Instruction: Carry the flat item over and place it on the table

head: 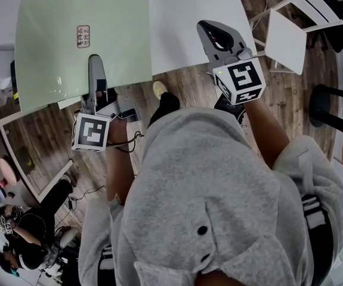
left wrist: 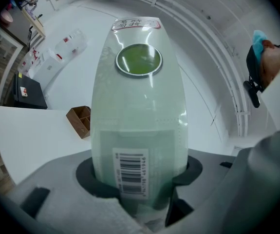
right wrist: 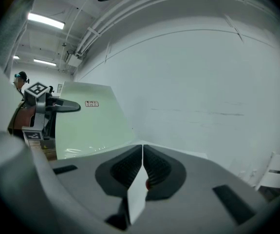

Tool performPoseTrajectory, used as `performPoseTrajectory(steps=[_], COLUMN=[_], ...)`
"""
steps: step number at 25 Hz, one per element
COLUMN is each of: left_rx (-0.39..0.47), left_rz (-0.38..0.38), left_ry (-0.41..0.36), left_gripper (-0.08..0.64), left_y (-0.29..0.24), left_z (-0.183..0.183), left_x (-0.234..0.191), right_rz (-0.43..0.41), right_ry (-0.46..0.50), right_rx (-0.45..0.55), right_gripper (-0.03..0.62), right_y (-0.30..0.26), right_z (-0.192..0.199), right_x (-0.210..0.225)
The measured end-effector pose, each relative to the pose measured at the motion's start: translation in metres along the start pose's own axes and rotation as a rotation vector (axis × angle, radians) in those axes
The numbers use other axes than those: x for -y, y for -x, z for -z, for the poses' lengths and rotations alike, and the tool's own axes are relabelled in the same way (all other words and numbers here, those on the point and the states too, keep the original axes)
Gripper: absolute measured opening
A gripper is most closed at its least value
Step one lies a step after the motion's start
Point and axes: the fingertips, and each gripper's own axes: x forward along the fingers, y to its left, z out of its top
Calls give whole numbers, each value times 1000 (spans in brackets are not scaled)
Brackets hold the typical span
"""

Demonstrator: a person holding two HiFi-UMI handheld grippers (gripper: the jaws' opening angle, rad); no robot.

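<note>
The left gripper (head: 95,61) is clamped on the near edge of the green sheet (head: 70,46). The sheet hangs flat over the table's (head: 183,16) left end, and its near side sticks out over the floor. The right gripper (head: 212,30) has its jaws together, above the table's near edge. A small box (left wrist: 80,121) stands on the table at the left. A chair (head: 287,37) stands beside its right edge.

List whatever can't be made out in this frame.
- Label on the sheet: print too small in head view, blurred in left gripper view.
- Table, left part: hidden by the sheet, head view.
- White sliver in the right hand-held gripper: edge-on, unidentifiable.
</note>
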Motion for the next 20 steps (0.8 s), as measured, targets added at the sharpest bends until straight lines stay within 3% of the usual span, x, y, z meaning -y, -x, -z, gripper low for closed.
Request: performPoseTrajectory(steps=[20], left_rx=[-59], left_rz=[35], left_ry=[-24], left_gripper=[276], left_y=[-64], left_z=[-37], left_x=[-50], right_rz=[41], right_ry=[39], right_rx=[-33], right_gripper=[28], right_y=[-78], right_z=[-22], right_x=[-12])
